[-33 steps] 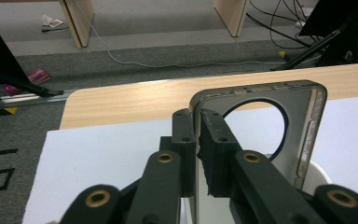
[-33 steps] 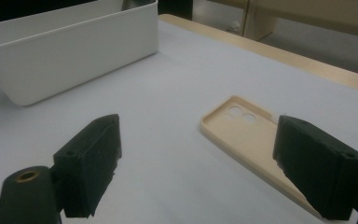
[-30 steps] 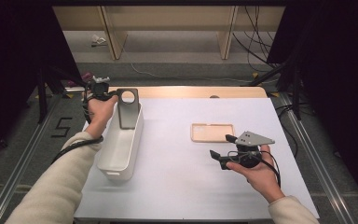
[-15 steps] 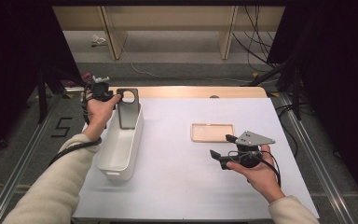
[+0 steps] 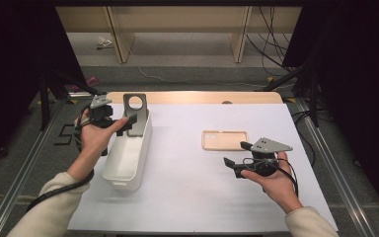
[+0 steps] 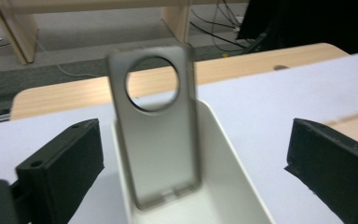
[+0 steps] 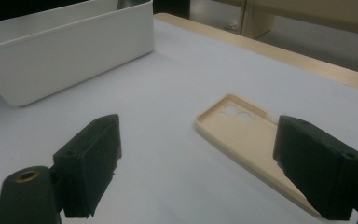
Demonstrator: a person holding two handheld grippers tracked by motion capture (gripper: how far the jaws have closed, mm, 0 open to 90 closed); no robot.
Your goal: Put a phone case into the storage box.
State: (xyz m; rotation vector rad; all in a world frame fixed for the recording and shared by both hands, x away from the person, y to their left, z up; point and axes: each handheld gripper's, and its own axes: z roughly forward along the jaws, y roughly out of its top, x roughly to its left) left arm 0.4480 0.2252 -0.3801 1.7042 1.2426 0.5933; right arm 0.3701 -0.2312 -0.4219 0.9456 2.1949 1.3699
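A grey phone case (image 5: 135, 114) with a round camera hole stands upright at the far end of the white bin (image 5: 128, 163). My left gripper (image 5: 127, 125) is just left of it. Its jaws have just been opening and now stand wide. In the left gripper view the grey case (image 6: 156, 140) stands free ahead of the left gripper (image 6: 193, 140), and neither pad touches it. A beige phone case (image 5: 224, 139) lies flat on the white table. My right gripper (image 5: 237, 154) hovers open just in front of it, and the beige case (image 7: 247, 135) lies past the right gripper (image 7: 200, 154).
The white sheet covers a wooden table (image 5: 197, 97) whose far edge shows bare wood. Metal rails (image 5: 325, 148) run along both sides. Cables (image 5: 271, 44) and shelf legs stand on the floor beyond. The bin's long wall (image 7: 74, 51) lies to the left of the right gripper.
The left gripper has opened and let go of the grey case. It drew back toward the near side. The case stays standing in the bin. The right hand has not moved.
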